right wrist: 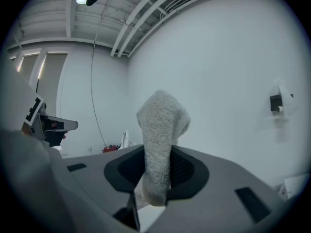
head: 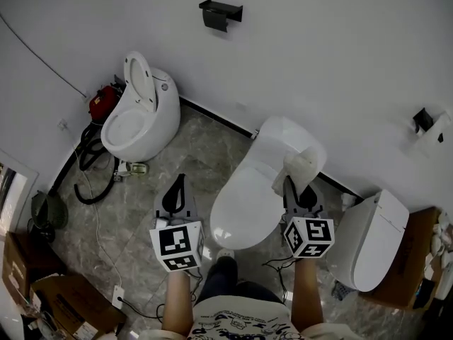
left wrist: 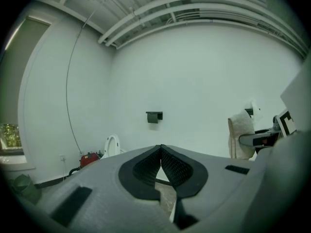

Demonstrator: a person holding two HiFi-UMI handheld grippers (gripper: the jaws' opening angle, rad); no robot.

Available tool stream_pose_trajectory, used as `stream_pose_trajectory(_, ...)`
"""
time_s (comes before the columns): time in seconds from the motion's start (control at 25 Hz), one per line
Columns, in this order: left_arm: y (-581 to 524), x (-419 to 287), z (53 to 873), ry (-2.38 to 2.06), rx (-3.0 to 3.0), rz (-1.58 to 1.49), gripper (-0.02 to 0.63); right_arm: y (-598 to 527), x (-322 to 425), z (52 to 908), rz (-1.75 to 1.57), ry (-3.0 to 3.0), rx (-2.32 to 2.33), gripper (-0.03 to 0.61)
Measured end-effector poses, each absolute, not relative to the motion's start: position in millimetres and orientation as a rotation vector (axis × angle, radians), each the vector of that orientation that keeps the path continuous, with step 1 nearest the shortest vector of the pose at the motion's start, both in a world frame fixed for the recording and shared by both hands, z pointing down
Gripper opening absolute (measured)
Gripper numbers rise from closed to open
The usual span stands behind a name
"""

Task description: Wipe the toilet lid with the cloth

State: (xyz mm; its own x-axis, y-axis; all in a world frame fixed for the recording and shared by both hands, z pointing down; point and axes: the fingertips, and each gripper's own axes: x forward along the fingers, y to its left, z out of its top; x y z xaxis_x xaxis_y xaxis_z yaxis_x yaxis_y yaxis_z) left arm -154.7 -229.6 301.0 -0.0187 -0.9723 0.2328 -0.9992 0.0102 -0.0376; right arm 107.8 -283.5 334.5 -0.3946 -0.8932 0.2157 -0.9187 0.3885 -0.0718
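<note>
A white toilet with its lid (head: 248,200) down stands in front of me in the head view. My right gripper (head: 291,185) hovers over the lid's right side, shut on a white cloth (head: 304,164) that sticks up past its tips. In the right gripper view the fluffy cloth (right wrist: 160,144) is pinched between the jaws and rises above them. My left gripper (head: 175,190) hangs over the floor to the left of the toilet, jaws shut together with nothing in them (left wrist: 160,152). The cloth (left wrist: 240,135) also shows at the right of the left gripper view.
A second toilet (head: 138,115) with its lid raised stands at the back left beside a red machine (head: 103,103) and black hoses. A third white toilet (head: 368,239) is at the right. A black holder (head: 221,13) hangs on the wall. Cardboard boxes (head: 60,299) sit lower left.
</note>
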Motion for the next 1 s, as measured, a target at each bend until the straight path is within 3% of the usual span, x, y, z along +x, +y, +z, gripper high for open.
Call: stream_pose_trajectory(1.0, -303.3, -170.4, 436.7, -2.052, 1.912, 0.438, 0.008, -361.8, 90.8, 482.3, 0.403, -2.356, 1.362, 0.104)
